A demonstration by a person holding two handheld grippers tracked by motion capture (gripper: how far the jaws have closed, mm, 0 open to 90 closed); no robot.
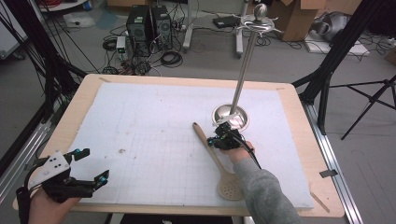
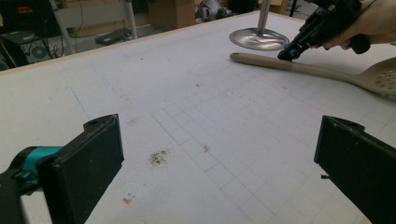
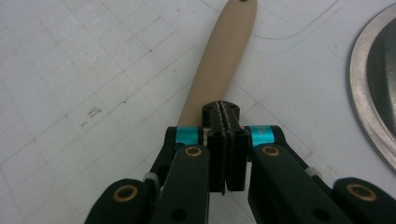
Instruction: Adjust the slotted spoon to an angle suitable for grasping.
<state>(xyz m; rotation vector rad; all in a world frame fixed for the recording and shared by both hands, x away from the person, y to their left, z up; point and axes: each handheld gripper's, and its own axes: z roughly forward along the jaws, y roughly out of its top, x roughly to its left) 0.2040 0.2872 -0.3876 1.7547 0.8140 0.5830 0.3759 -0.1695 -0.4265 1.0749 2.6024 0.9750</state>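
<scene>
White mat (image 1: 154,130), spoon (image 1: 212,151) (untouched), closed right gripper (image 3: 226,111)

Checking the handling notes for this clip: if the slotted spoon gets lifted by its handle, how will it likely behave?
The slotted spoon looks like a stiff one-piece utensil, so it probably won't flop. Its wide perforated head lies far from the handle, so it may droop or swing head-down in a handle grip. The smooth, rounded handle could slip between the shut right gripper jaws.

Left tool (image 2: 219,163) gapes above white mat (image 2: 187,93).
</scene>
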